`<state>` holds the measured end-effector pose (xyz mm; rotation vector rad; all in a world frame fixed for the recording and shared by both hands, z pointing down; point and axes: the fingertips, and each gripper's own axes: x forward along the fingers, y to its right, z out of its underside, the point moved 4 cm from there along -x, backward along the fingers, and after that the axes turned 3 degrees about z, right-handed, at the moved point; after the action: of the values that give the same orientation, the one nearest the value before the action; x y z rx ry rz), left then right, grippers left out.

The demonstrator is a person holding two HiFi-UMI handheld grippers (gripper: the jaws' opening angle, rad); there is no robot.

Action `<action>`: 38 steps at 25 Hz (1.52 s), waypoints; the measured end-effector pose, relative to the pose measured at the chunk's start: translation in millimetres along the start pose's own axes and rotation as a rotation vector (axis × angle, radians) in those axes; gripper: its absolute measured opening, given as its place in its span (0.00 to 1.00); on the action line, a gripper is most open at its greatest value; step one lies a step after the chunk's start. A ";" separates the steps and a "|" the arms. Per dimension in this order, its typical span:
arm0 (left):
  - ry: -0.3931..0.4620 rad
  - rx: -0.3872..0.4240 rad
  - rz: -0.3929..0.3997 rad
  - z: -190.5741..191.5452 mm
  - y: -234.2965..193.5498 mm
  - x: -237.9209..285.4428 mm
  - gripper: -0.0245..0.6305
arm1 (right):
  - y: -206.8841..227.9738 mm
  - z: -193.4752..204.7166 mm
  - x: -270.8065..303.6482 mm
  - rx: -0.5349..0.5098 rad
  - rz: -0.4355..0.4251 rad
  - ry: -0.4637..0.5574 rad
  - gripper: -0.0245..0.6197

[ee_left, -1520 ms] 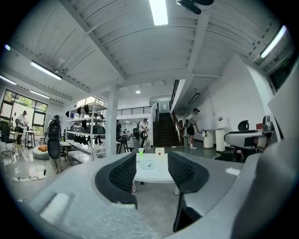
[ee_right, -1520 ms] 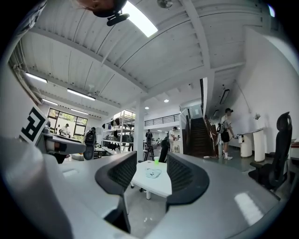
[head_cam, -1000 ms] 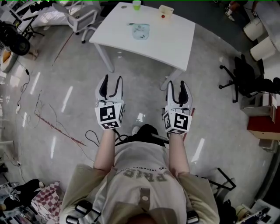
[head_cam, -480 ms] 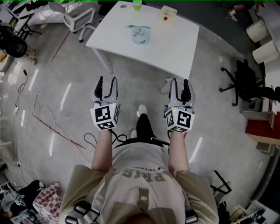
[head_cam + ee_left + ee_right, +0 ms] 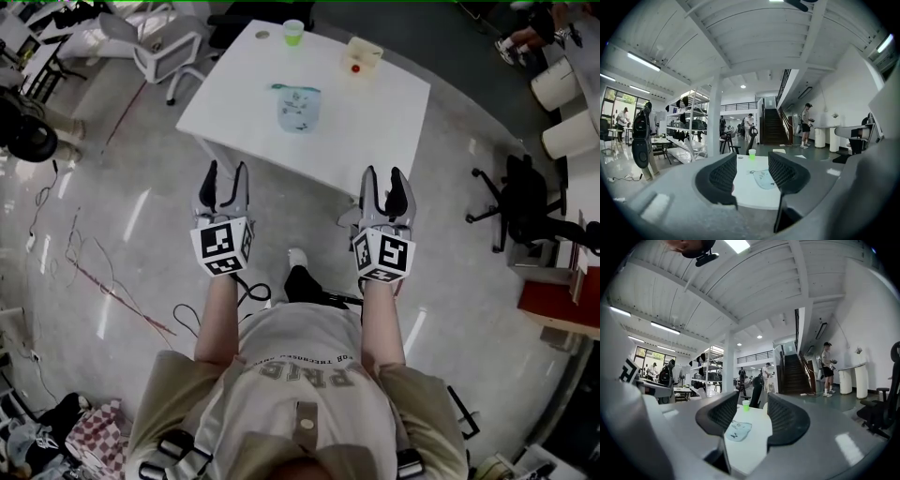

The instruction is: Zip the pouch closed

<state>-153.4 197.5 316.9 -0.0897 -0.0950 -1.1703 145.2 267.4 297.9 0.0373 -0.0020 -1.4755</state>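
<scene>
The pouch (image 5: 299, 108), pale blue with small dark marks, lies flat on the white table (image 5: 380, 117), a little left of the table's middle. Its dark top edge faces the far side. Whether its zip is open is too small to tell. Nothing touches it. A green cup (image 5: 293, 33) stands near the table's far edge, beyond the pouch. A small cream box (image 5: 361, 54) with a red spot sits to the right of the cup, well apart from the pouch.

Both grippers are held in the air on the near side of the table, over the grey floor and well short of the pouch. The left gripper (image 5: 225, 178) points towards the table. Its jaws stand apart with nothing between them, and its own view shows only the distant pouch and cup through the gap. The right gripper (image 5: 383, 183) is level with it, beside the table's near right edge. Its jaws are also spread and empty, framing the same table top.

A black office chair (image 5: 525, 192) stands on the floor to the right, and a white chair (image 5: 169, 42) stands beyond the table's left corner. Thin cables (image 5: 112, 281) trail across the floor on the left.
</scene>
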 end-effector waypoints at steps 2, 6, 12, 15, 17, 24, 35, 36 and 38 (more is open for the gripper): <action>-0.005 -0.003 -0.006 -2.1 -0.4 20.5 0.37 | 7.5 0.5 22.1 0.005 -0.010 -0.005 0.32; -0.012 0.007 -0.013 -6.6 1.7 55.5 0.37 | 20.2 2.2 59.3 0.021 -0.032 -0.011 0.32; -0.030 0.014 -0.036 -9.5 2.5 84.3 0.37 | 25.8 9.9 96.9 0.030 -0.080 -0.037 0.32; -0.049 0.011 -0.045 -2.7 1.4 88.5 0.37 | 23.9 16.1 105.4 0.032 -0.100 -0.051 0.32; -0.061 0.010 -0.050 1.4 1.8 91.5 0.37 | 23.0 20.4 110.5 0.032 -0.110 -0.058 0.32; -0.088 0.015 -0.047 10.7 1.9 99.2 0.37 | 22.4 35.8 119.9 0.043 -0.112 -0.086 0.32; -0.112 0.016 -0.014 16.1 -9.0 137.6 0.37 | 21.6 36.7 150.0 0.034 -0.120 -0.090 0.32; -0.114 0.008 -0.017 16.8 -12.2 142.4 0.37 | 21.8 37.2 154.6 0.029 -0.117 -0.093 0.32; -0.122 -0.004 -0.014 18.8 -17.5 153.1 0.37 | 22.2 40.2 164.8 0.018 -0.107 -0.107 0.32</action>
<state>-110.9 53.1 354.5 -0.1638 -0.2011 -1.1792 182.1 104.6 335.1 -0.0271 -0.1011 -1.5828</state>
